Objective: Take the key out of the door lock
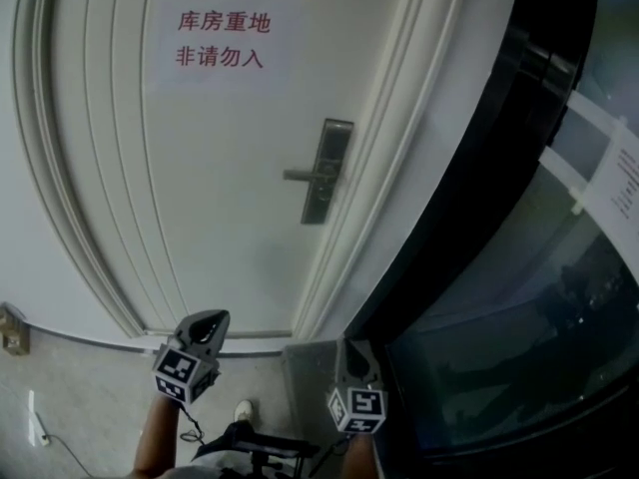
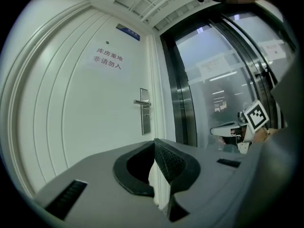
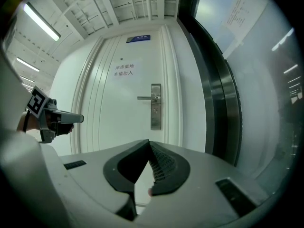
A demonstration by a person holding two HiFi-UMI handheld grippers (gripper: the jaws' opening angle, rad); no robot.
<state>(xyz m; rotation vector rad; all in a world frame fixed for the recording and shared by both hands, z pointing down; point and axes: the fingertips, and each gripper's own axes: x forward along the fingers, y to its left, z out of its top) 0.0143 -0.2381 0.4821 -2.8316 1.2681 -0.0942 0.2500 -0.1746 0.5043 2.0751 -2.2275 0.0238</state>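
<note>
Item: white door (image 1: 200,168), being shown shut, with a sign in red characters (image 1: 222,38) being carried on its upper panel and a small blue plate (image 3: 138,38) being displayed above the frame. Item: metal lock plate (image 1: 327,171), being borne upright near the door's right edge, with a lever handle (image 1: 300,176) being presented level and pointing left. Item: key, being sought at that lock plate; it is too small to be made out in any view, so its place in the lock cannot be told. Item: left gripper (image 1: 207,323), being held low in front of the door and well apart from the lock plate, its jaws being pressed together at the tips with nothing between them. Item: right gripper (image 1: 352,349), being held low just to the right, near the foot of the door frame, its jaws likewise being brought fully together and gripping nothing. Item: glass partition (image 1: 519,297) in a dark frame, being shown to the right of the door, with a paper notice (image 1: 621,183) being carried on the glass. Item: grey floor (image 1: 80,397), being seen below both grippers.
</note>
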